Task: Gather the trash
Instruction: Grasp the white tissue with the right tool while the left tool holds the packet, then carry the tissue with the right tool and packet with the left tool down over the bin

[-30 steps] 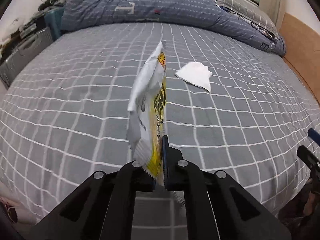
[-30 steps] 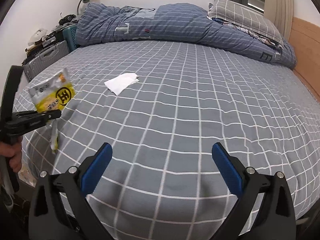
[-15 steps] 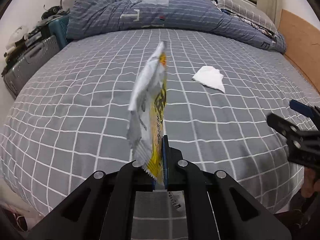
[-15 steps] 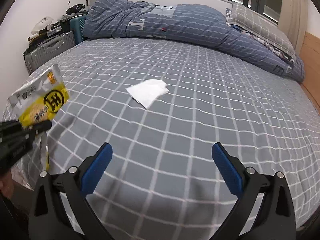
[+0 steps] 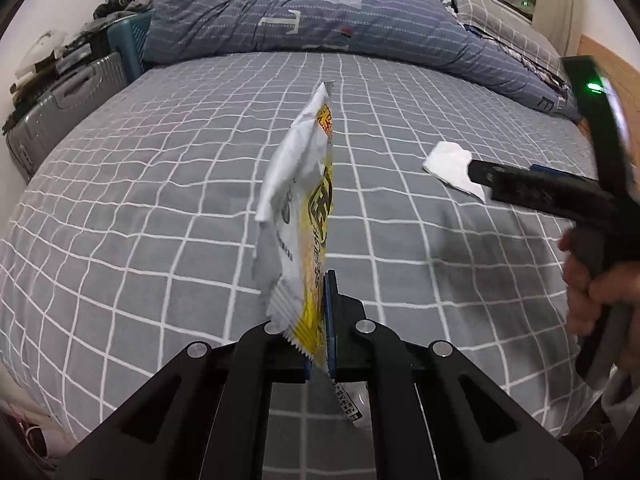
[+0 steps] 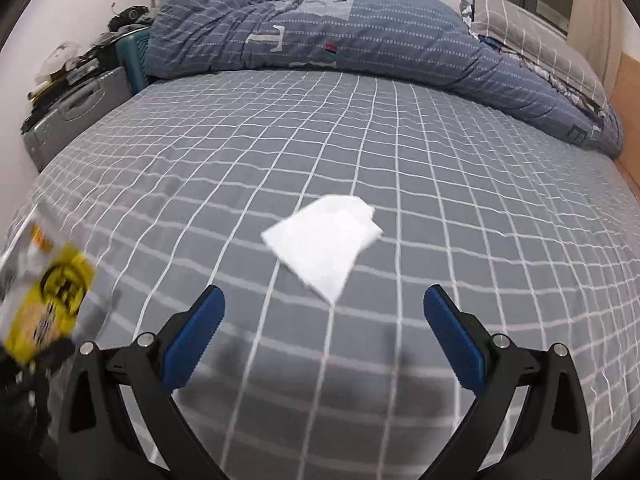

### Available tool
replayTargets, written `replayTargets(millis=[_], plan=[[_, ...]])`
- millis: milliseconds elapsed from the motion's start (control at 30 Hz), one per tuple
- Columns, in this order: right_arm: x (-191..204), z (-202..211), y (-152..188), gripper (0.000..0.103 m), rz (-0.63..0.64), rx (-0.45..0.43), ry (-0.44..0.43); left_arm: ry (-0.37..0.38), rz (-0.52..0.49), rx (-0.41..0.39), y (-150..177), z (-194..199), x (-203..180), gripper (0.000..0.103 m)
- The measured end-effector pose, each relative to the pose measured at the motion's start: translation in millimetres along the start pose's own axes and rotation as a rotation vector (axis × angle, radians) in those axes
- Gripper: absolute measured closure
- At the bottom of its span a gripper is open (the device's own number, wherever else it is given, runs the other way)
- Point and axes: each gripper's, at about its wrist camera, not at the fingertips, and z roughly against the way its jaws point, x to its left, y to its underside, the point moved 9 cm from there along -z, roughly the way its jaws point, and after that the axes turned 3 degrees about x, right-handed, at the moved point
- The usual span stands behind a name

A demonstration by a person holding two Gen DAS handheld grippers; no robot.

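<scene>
My left gripper (image 5: pixel 318 344) is shut on a yellow and white snack wrapper (image 5: pixel 300 216) and holds it upright above the near part of the bed. The wrapper also shows at the left edge of the right wrist view (image 6: pixel 44 300). A white tissue (image 6: pixel 326 242) lies flat on the grey checked bedsheet (image 6: pixel 460 208). My right gripper (image 6: pixel 324 320) is open, just short of the tissue's near corner and above the sheet. In the left wrist view the right gripper (image 5: pixel 520 184) reaches in from the right and covers part of the tissue (image 5: pixel 450 164).
A rumpled blue duvet (image 6: pixel 320 36) and a grey pillow (image 6: pixel 532 36) lie along the far side of the bed. A grey suitcase (image 6: pixel 72 112) and a teal crate (image 6: pixel 136 56) stand at the far left. A wooden headboard (image 6: pixel 628 92) is at right.
My right gripper has moved forward and left towards the tissue, which now lies just ahead of its open fingers. My left gripper has kept its hold on the wrapper.
</scene>
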Motion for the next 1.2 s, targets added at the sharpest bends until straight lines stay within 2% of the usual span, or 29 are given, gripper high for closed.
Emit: replayTargets(millis=[300,433,500,600,667,700,767,833,1200], plan=[[-3.5,-69.0,-33.3,0.013,-0.137,0.119,-0.025,-0.029,0.038,0.009,-1.7,-5.9,28.0,0.098],[-0.3,-88.1,-30.3,0.026,-0.138,0.158,-0.024,-0.032,0.045,0.013,-0.8,-7.1,30.5,0.098],[-0.5,-95.2,-26.6,0.028,-0.138,0.170,-0.022,-0.030,0.044,0.014,-0.5,-7.4,29.7,0.098],[0.2,-93.5,-26.9,0.045,-0.115,0.148,-0.008,-0.031,0.038,0.014,-0.1,-8.5,28.3,0.098],[1.4,-91.7,-26.8,0.069,-0.102,0.144,-0.016,-0.031,0.037,0.017,0.3,-9.8,27.9,0.098],[1.0,-91.7,-27.1,0.074,-0.099,0.146,-0.017,-0.031,0.038,0.018,0.4,-10.5,27.4,0.098],[2.4,-92.1,-27.2,0.091,-0.095,0.155,-0.033,-0.024,0.038,0.019,0.0,-11.9,25.5,0.098],[3.5,-90.9,-27.3,0.097,-0.090,0.154,-0.041,-0.019,0.035,0.017,-0.7,-12.2,23.3,0.098],[-2.1,-53.6,-11.9,0.099,-0.044,0.108,-0.081,-0.003,0.029,0.012,-1.6,-15.4,15.3,0.098]])
